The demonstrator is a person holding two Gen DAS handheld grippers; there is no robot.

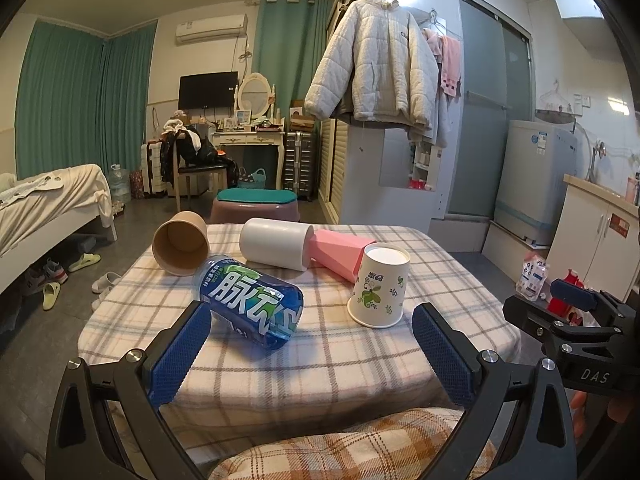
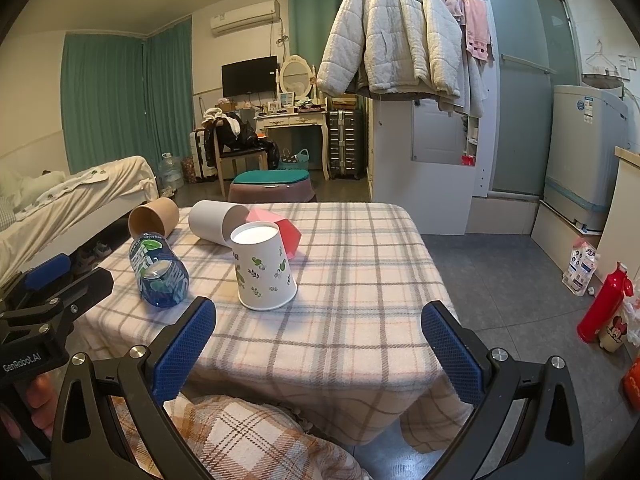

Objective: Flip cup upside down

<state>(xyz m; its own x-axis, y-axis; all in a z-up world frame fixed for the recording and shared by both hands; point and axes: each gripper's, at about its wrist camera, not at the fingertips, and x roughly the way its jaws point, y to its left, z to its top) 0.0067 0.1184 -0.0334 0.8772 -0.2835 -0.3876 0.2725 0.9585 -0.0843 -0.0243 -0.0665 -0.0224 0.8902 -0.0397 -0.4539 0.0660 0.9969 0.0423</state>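
A white paper cup with green leaf prints stands upside down on the plaid tablecloth, base up. It also shows in the right wrist view. My left gripper is open and empty, held back from the cup near the table's front. My right gripper is open and empty, also short of the cup, which is ahead and to its left. The right gripper shows at the right edge of the left wrist view.
A blue bottle lies on its side left of the cup. Behind lie a brown paper cup, a white cup and a pink faceted cup. A red flask stands on the floor right.
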